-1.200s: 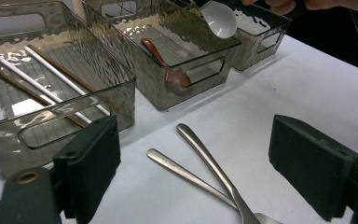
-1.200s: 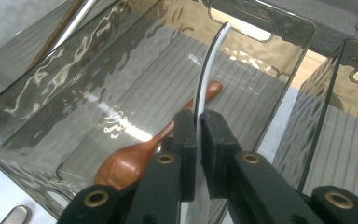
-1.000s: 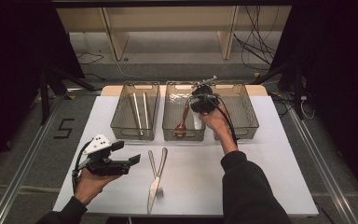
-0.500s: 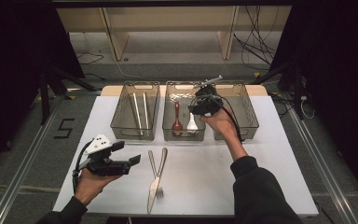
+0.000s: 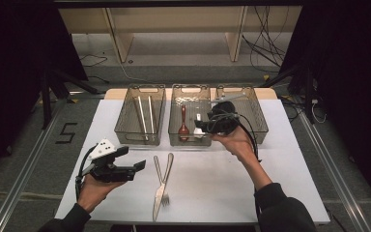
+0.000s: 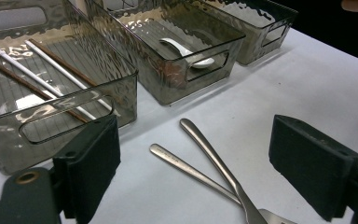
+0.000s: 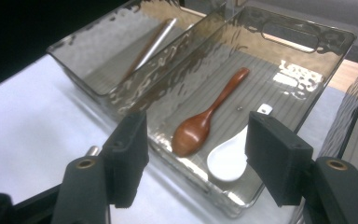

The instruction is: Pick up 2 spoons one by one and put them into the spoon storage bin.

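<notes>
Fingers (image 6: 93,168) of the left gripper (image 5: 125,166) stand wide apart with nothing between them, hovering low over the white surface (image 5: 294,169) just left of the knife (image 5: 160,186) and fork (image 5: 163,178), which lie crossed there. Both look like stiff, smooth steel, light but slippery; I would take either across the middle of its handle, where the pads can close squarely, and the knife, lying on top as far as I can tell, should come away first.

Behind them stand three clear bins in a row. Leftmost, the chopstick bin (image 5: 140,137) holds several chopsticks (image 5: 144,115), pale and brown, laid lengthwise. Next, the spoon bin (image 5: 174,140) holds a wooden spoon (image 7: 205,122) and a white ceramic spoon (image 7: 227,158) side by side, bowls toward the near wall; the ceramic one would chip if dropped. Over that bin's near right corner hangs the right gripper (image 5: 199,127), its fingers (image 7: 279,158) having just opened and now apart, clamped on nothing. Farthest right, the third bin (image 5: 258,123) seems to hold no cutlery, though the hand hides part of it.
</notes>
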The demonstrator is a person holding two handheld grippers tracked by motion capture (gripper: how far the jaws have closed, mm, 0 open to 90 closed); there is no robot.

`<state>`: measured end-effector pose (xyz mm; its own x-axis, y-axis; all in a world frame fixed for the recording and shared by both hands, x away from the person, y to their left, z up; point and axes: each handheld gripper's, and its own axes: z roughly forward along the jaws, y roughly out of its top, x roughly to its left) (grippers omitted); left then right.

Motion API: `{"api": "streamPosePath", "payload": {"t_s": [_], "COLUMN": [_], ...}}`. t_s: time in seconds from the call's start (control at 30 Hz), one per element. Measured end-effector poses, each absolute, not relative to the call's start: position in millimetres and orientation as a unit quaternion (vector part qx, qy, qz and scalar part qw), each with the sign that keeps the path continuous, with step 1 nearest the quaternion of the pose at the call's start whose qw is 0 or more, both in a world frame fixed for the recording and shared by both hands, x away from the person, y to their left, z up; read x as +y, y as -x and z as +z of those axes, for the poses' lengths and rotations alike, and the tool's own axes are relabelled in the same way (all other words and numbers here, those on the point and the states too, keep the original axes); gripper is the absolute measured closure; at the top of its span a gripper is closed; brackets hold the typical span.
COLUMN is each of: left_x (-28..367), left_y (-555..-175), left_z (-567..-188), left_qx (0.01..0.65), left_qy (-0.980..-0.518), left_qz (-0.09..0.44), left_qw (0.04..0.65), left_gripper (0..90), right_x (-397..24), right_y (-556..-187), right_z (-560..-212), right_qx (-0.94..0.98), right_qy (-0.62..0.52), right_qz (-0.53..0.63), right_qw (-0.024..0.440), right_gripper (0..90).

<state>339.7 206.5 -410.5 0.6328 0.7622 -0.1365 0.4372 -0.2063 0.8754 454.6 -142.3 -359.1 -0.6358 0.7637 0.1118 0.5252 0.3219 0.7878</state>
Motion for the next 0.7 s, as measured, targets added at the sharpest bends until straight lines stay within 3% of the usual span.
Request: {"api": "streamPosePath", "payload": {"t_s": [0.23, 0.7], "left_x": [206.2, 205.5], "left_y": [-340.9, -347.2], "left_z": [-411.5, -413.9], "left_qx": [0.396, 0.4], "left_qy": [-0.76, -0.766], "left_qz": [0.163, 0.158], "left_qw": [0.488, 0.478], "left_gripper": [15.9, 15.9], "right_x": [-155.4, -177.9], "right_y": [-431.7, -385.7], "right_z": [-363.5, -380.1], "right_qx": [0.791, 0.784], "right_qy": [-0.402, -0.391], "right_qz": [0.444, 0.458], "right_qw": [0.127, 0.148], "right_gripper": [35.4, 33.3]}}
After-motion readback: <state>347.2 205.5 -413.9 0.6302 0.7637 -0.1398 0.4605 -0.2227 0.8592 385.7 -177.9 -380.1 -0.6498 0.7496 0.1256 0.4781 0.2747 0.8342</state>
